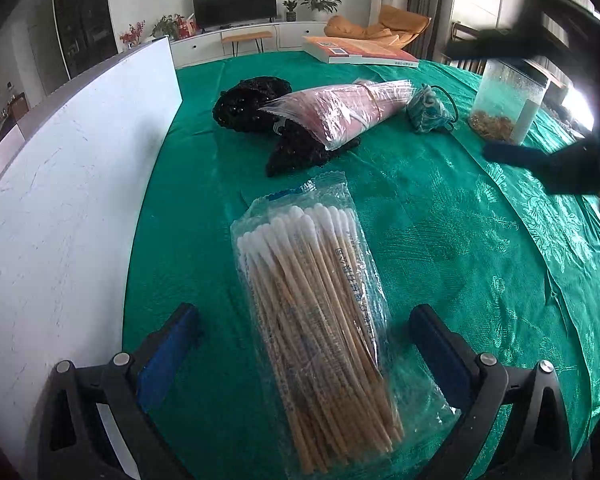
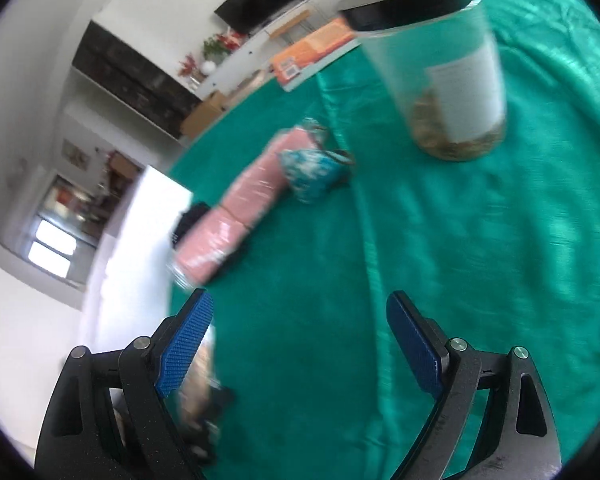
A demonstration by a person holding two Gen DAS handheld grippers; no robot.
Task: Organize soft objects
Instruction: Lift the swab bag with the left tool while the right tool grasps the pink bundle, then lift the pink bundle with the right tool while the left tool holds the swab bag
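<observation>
A clear bag of cotton swabs lies on the green tablecloth. My left gripper stands open around it, and neither blue pad touches the bag. Further back lie a pink pack in clear wrap, a black fabric item partly under it, and a small teal bundle. My right gripper is open above bare cloth with nothing between its fingers. Its blurred fingers show at the right edge of the left wrist view. The right wrist view is blurred and tilted; the pink pack and teal bundle lie ahead to the left.
A clear jar with a black lid and a little brown filling stands at the right. A white board stands upright along the left side. An orange book lies at the table's far edge.
</observation>
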